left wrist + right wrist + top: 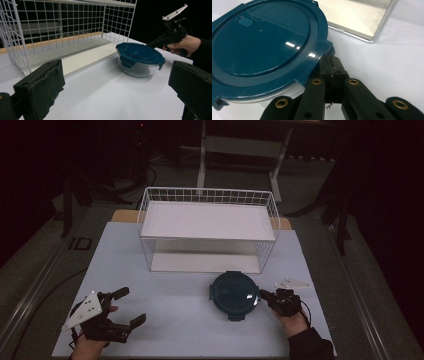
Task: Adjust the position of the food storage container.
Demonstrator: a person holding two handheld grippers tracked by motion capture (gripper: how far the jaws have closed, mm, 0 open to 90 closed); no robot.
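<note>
Left tongs (127,307) held low with jaws wide apart, right tongs (263,295) apparently closed, pointing leftward.

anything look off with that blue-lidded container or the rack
Nothing stands out. The container sits upright and level on the table in front of the wire rack, lid flat with its clips down, nothing spilled. The right tongs, shut, are at its rim; the left tongs are open, well apart from it.
</note>
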